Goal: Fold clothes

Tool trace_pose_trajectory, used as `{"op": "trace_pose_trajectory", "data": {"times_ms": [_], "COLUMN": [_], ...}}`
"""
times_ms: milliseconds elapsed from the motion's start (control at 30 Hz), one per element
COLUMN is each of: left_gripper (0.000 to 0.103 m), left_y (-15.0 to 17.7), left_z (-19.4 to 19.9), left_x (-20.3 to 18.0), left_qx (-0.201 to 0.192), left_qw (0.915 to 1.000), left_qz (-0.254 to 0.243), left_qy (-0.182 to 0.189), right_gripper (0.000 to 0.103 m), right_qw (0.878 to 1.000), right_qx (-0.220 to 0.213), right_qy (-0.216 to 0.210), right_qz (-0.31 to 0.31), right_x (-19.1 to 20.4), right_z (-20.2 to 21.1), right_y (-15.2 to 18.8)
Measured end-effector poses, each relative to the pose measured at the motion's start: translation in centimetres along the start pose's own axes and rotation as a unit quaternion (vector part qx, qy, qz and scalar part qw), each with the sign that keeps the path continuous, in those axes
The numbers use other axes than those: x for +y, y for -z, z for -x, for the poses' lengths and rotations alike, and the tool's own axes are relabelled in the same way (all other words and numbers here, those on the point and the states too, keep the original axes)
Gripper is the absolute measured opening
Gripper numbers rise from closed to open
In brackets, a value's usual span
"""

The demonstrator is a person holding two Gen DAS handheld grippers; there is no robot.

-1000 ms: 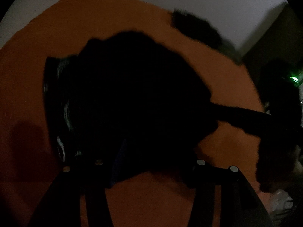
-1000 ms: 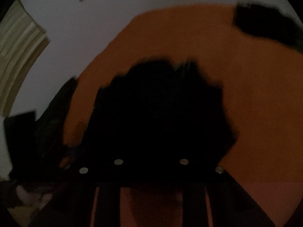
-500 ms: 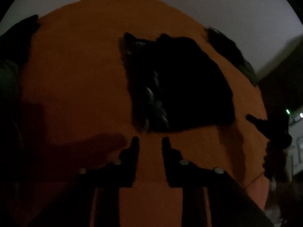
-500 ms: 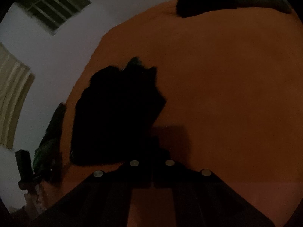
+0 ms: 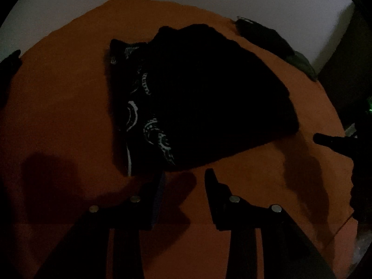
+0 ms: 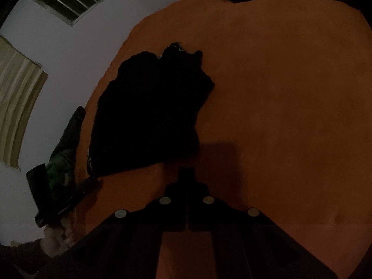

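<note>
Your folded black garment (image 5: 209, 97) lies as a rough, compact rectangle on the orange cloth-covered surface (image 5: 58, 107), near its far side. A strip along the garment's left edge in your left camera shows a pale, curling printed pattern; the rest of it reads as flat black, and the dim light swallows any seams or fold lines. From your right camera the same garment (image 6: 148, 116) sits ahead and to the left, just a dark lumpy outline.

Your left gripper (image 5: 183, 181) hovers just short of the garment's near edge, fingers apart with nothing between them. Your right gripper (image 6: 186, 174) has its fingers pressed together on nothing, over bare orange cloth beside the garment's near corner.

A second dark bundle of clothing (image 5: 274, 39) lies at the far right edge of the surface, partly cut off; its shape is hard to make out. Your right camera also catches a dark heap with green patches (image 6: 62, 162) at the left edge, too murky to identify.
</note>
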State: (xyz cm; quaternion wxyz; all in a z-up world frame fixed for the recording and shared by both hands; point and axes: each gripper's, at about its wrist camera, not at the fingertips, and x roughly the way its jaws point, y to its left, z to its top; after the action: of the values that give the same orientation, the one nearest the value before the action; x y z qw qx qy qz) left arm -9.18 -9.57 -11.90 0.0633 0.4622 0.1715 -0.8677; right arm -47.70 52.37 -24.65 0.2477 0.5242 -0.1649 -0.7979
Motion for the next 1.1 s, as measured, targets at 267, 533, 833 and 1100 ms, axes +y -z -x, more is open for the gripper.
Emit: {"op": "trace_pose_trajectory", "data": {"times_ms": [267,533,833,1100], "left_gripper": [0.008,0.001,0.001,0.0], "left_y": [-0.5,-1.1,0.3,3.6], "left_z": [-0.6,-0.5,1.9,3.6], "left_x": [-0.1,-0.7,1.0,6.8], "left_qx": [-0.012,-0.04,-0.046,-0.026], "left_qw": [0.9994,0.9985,0.9982,0.9963], "left_qz": [0.023,0.034,0.04,0.079], "left_qy": [0.024,0.017,0.0,-0.022], "right_gripper": [0.001,0.018,0.001,0.0], "right_qw": [0.999,0.988,0.991,0.994], "right_qx": [0.0,0.0,-0.044,-0.055], "right_qy": [0.006,0.002,-0.018,-0.024], "right_qz": [0.049,0.157,0.123,0.095], "right_x": [-0.6,0.9,0.0,-1.0], "right_z": [-1.1,-2.9,-2.9,-2.3], "right_y": [-1.1,-1.4,-2.2,-2.5]}}
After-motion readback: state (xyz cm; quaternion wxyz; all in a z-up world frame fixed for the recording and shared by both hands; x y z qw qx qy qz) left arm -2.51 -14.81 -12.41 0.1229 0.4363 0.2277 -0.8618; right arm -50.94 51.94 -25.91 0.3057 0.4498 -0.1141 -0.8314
